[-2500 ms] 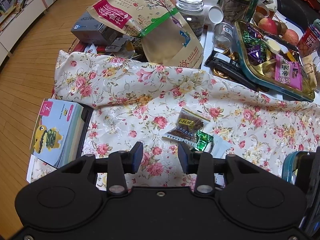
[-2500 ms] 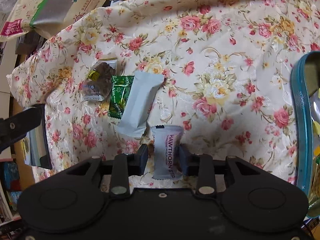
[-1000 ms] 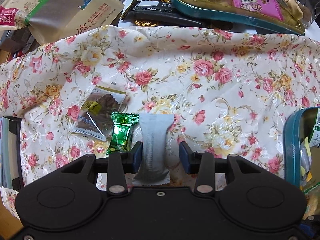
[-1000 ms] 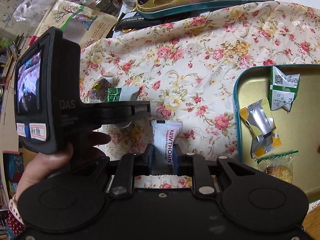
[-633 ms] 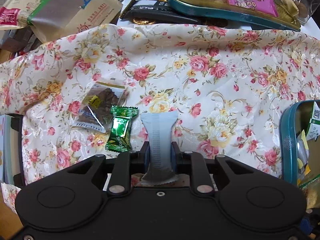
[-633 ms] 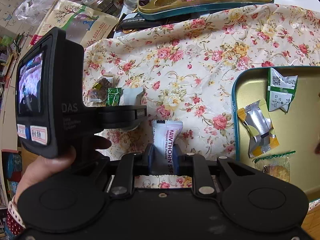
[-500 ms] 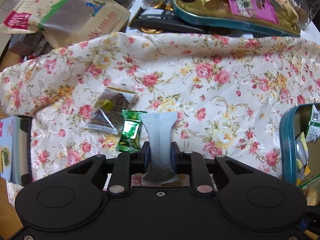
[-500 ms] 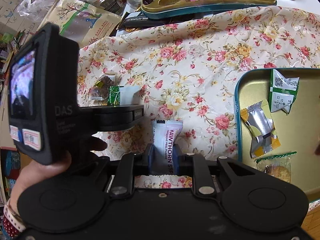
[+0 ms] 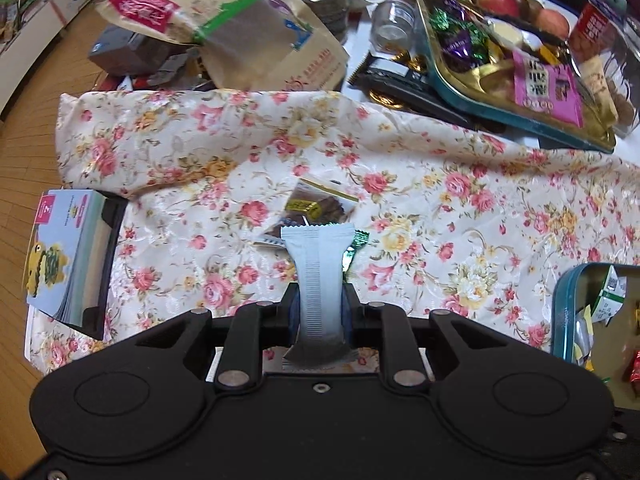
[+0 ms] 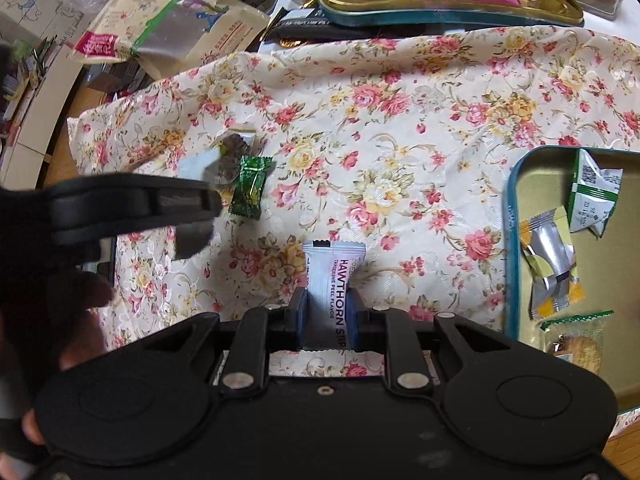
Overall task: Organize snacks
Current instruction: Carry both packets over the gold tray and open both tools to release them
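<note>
My left gripper [image 9: 320,300] is shut on a pale grey snack packet [image 9: 318,268] and holds it above the floral cloth [image 9: 460,184]. My right gripper [image 10: 328,312] is shut on a white Hawthorn Strip packet [image 10: 334,280]. On the cloth lie a green candy [image 10: 249,190] and a brown snack packet [image 9: 316,210]; in the left wrist view only an edge of the green candy [image 9: 358,240] shows behind the grey packet. A teal tin [image 10: 514,216] at the right holds several wrapped snacks. The left gripper [image 10: 192,216] also shows blurred at the left of the right wrist view.
A second teal tray [image 9: 512,114] with candies and a pink packet stands at the back right. A large paper snack bag [image 9: 256,28], jars and boxes crowd the back. A booklet stack [image 9: 64,256] sits at the cloth's left edge.
My left gripper closed on the grey packet and has lifted it off the cloth, tilting up. My right gripper still holds the Hawthorn Strip packet, nearly still.
</note>
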`<state>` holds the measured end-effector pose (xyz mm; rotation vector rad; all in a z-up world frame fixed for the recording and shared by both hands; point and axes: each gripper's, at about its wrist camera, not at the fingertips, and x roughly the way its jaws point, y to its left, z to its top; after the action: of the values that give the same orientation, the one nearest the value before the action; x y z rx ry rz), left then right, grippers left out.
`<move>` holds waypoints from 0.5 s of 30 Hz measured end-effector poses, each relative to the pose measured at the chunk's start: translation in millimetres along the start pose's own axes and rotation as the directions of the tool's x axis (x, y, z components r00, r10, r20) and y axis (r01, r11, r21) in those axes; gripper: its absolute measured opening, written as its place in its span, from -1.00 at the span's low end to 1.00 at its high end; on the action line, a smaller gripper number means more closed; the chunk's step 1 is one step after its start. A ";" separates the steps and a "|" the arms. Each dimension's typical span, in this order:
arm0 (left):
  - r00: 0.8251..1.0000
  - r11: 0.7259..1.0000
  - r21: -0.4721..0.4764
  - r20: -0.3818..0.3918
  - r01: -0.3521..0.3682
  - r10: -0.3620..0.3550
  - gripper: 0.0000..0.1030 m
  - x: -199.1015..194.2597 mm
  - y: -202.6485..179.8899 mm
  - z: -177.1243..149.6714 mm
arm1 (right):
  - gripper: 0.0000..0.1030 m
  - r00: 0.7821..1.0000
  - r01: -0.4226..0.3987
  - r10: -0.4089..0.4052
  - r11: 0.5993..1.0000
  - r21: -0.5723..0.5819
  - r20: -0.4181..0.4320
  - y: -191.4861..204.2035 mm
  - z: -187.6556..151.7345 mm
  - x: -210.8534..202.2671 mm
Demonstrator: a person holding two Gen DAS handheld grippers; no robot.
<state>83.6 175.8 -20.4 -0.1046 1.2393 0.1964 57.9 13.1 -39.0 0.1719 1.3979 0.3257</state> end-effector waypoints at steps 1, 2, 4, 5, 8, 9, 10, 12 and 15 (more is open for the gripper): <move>1.000 1.000 -0.004 0.000 0.003 -0.003 -0.46 -1.2 3.4 -0.2 | -0.58 1.000 0.010 -0.010 1.000 -0.006 -0.010 2.5 -0.3 5.8; 1.000 1.000 -0.010 0.002 0.003 -0.003 -0.46 -2.6 7.2 -0.5 | -0.58 1.000 0.020 -0.020 1.000 -0.013 -0.020 5.1 -0.6 11.4; 1.000 1.000 -0.012 0.005 0.000 0.000 -0.46 -5.1 12.8 -1.7 | -0.58 0.999 0.033 -0.035 0.999 -0.031 -0.037 10.3 -1.4 21.8; 1.000 1.000 -0.014 0.004 -0.002 0.002 -0.46 -6.4 16.0 -2.6 | -0.58 0.998 0.038 -0.040 0.998 -0.041 -0.044 12.4 -2.0 25.8; 1.000 0.999 -0.034 0.006 -0.002 0.002 -0.46 -12.5 25.5 -4.7 | -0.58 0.997 0.041 -0.044 0.998 -0.057 -0.062 17.1 -4.2 33.8; 1.000 0.999 -0.039 0.012 0.000 0.000 -0.46 -15.8 28.1 -5.1 | -0.58 0.997 0.038 -0.042 0.997 -0.060 -0.065 18.4 -4.9 34.7; 1.000 0.999 -0.044 0.021 0.004 -0.003 -0.46 -19.6 30.1 -5.2 | -0.58 0.997 0.034 -0.038 0.998 -0.061 -0.067 20.0 -5.5 35.4; 0.999 0.999 -0.047 0.046 0.011 -0.009 -0.46 -29.0 32.2 -4.1 | -0.58 0.997 0.026 -0.030 0.998 -0.063 -0.064 22.8 -5.2 34.2; 0.997 0.999 -0.048 0.080 0.020 -0.016 -0.45 -40.9 31.1 -1.6 | -0.58 0.999 0.012 -0.014 0.999 -0.049 -0.039 23.1 -0.1 25.0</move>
<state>63.1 202.1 18.6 -0.1481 1.1540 0.2133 58.4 43.1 -55.2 0.1164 1.4284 0.3536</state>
